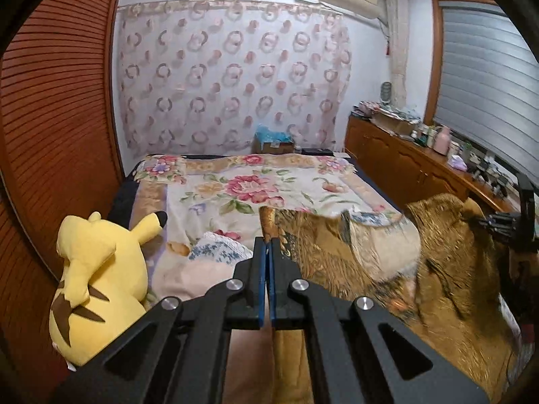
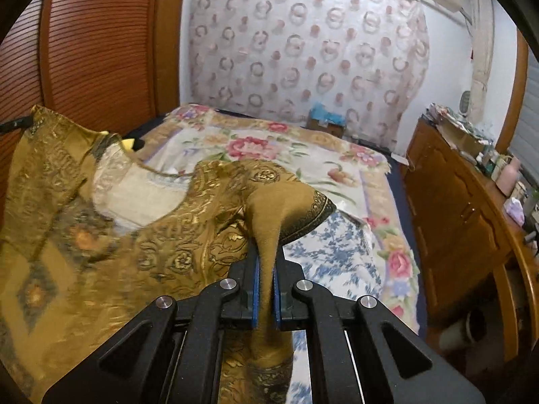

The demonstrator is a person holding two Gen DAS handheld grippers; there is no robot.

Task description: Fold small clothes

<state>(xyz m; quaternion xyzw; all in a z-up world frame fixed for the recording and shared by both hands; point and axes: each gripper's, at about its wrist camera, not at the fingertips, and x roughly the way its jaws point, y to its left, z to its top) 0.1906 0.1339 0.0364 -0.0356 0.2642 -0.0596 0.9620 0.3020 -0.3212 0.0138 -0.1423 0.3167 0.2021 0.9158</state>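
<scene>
A golden-brown patterned garment [image 1: 363, 256] with a cream inner neck lining [image 2: 134, 195] hangs spread between both grippers above the bed. My left gripper [image 1: 267, 241] is shut, its blue pads pinching the garment's left top edge; in the right wrist view it shows as a black tip [image 2: 17, 123] at the cloth's far corner. My right gripper [image 2: 266, 254] is shut on a bunched fold of the same garment [image 2: 188, 235], which bulges over its fingertips. In the left wrist view the right gripper [image 1: 505, 227] appears at the garment's right end.
Below lies a bed with a floral blanket [image 1: 256, 185] and a blue-and-white floral cloth [image 2: 337, 252]. A yellow plush toy [image 1: 97, 286] sits at the bed's left edge by a wooden louvred wardrobe [image 1: 50, 118]. A cluttered wooden sideboard [image 1: 404, 158] lines the right side.
</scene>
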